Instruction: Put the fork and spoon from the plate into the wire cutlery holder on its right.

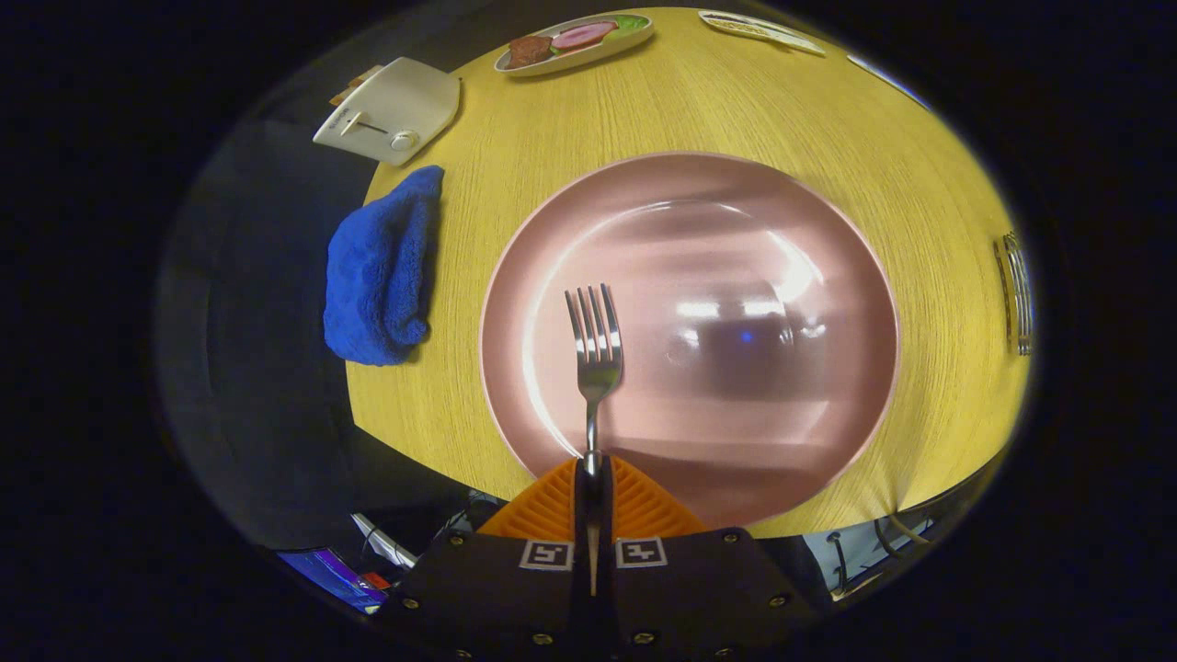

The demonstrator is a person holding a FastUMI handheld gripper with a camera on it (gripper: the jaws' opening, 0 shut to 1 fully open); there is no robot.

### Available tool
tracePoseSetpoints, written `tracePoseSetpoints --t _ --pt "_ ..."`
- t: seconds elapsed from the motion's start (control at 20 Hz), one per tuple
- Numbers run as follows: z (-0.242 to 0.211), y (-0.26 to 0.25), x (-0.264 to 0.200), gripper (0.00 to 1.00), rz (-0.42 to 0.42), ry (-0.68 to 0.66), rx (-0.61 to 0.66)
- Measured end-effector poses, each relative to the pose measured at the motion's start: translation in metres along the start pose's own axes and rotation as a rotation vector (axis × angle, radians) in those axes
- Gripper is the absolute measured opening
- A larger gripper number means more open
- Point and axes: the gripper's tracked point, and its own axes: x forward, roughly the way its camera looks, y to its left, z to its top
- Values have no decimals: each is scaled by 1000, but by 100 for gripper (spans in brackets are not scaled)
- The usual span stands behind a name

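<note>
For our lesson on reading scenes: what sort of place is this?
Probably a mock dining or kitchen table: a pink plate with a fork held in the claw, a white toaster, a plate of food.

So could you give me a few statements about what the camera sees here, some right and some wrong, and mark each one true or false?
1. The gripper is shut on the fork by its handle. True.
2. The fork's tines point back toward the gripper. False: they point away from it, out over the pink plate.
3. A spoon lies on the plate beside the fork. False: the fork is the one piece of cutlery to be seen over the plate.
4. A blue cloth lies on the table to the plate's left. True.
5. The white toaster stands on the plate. False: it sits beyond the blue cloth, at the table's edge.
</note>
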Motion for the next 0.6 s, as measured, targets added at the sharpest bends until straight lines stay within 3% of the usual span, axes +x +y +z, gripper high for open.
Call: tracePoseSetpoints --t 0.6 --pt "37 -14 -56 2 77 -137 117"
